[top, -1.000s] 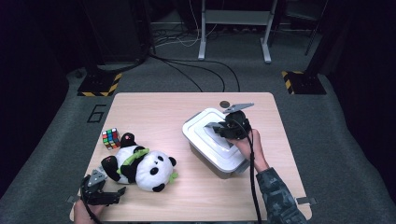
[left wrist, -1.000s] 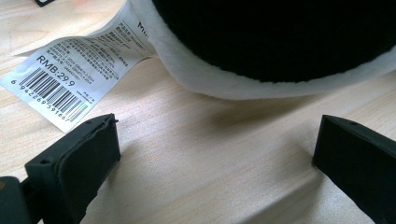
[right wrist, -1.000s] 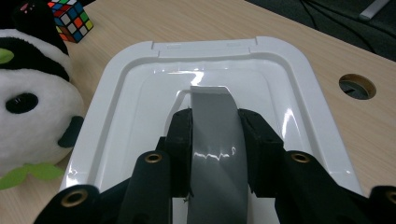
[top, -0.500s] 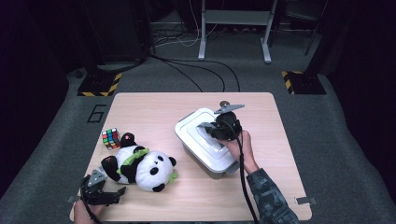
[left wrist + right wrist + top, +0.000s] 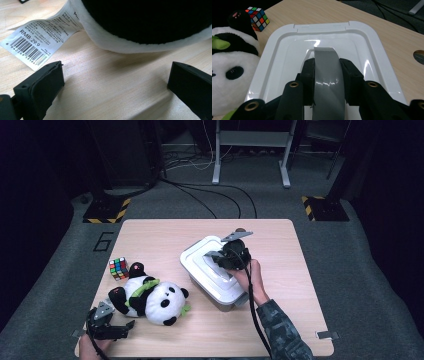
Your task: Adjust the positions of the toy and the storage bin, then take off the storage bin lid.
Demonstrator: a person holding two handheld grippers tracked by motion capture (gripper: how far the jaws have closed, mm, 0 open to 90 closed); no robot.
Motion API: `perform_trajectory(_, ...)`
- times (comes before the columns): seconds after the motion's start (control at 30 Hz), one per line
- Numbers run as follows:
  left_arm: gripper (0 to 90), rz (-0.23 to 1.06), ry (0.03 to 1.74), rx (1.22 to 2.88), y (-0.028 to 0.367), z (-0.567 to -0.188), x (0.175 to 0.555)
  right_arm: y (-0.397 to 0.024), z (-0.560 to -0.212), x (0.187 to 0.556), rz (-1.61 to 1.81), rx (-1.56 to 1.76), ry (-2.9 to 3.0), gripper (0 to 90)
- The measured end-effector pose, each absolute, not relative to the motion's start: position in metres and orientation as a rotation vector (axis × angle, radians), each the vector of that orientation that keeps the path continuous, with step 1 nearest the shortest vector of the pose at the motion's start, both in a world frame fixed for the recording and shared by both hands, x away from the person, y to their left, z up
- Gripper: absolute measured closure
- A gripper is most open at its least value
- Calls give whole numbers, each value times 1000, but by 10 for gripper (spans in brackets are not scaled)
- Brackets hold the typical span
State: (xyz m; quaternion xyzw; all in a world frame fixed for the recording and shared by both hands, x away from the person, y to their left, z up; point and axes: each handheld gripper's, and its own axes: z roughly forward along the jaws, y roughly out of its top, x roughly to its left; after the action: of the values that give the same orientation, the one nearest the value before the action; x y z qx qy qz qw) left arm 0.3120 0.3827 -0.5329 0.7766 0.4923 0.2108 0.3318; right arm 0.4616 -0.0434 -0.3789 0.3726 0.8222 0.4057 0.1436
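While your right gripper [image 5: 327, 75] sits clamped on the grey handle [image 5: 327, 75] of the white lid [image 5: 287, 47], both black pads press that strap from either side, right at the middle of the lid. In the high view the same gripper [image 5: 226, 260] is on top of the box [image 5: 212, 277], your hand [image 5: 252, 277] just behind it. That box stands right of centre on the table [image 5: 160, 232], turned at an angle to the edges, lid seated flat on it.

Out to the side, the panda [image 5: 150, 295] lies on its back left of the box, near it but apart, and the cube [image 5: 118, 268] sits just beyond the panda's black foot.

Down at the near left corner, your left gripper [image 5: 112, 329] rests low on the wood with jaws wide apart and nothing between them. Its own camera looks across bare table [image 5: 112, 87] at the panda's fur [image 5: 150, 22] just ahead, with a barcode tag [image 5: 42, 42] lying flat beside it.
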Motion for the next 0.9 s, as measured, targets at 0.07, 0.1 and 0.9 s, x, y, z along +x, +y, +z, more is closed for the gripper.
perform_trajectory(0.07,2,551,1286,2030,383,-533,312,-41,-379,462,1166,1073,2375,665)
perform_trajectory(0.1,2,551,1286,2030,383,-533,312,-40,-379,462,1168,1072,2375,665)
perform_trajectory(0.9,2,546,1286,2036,383,-532,312,-34,-377,460,1180,1071,2353,664)
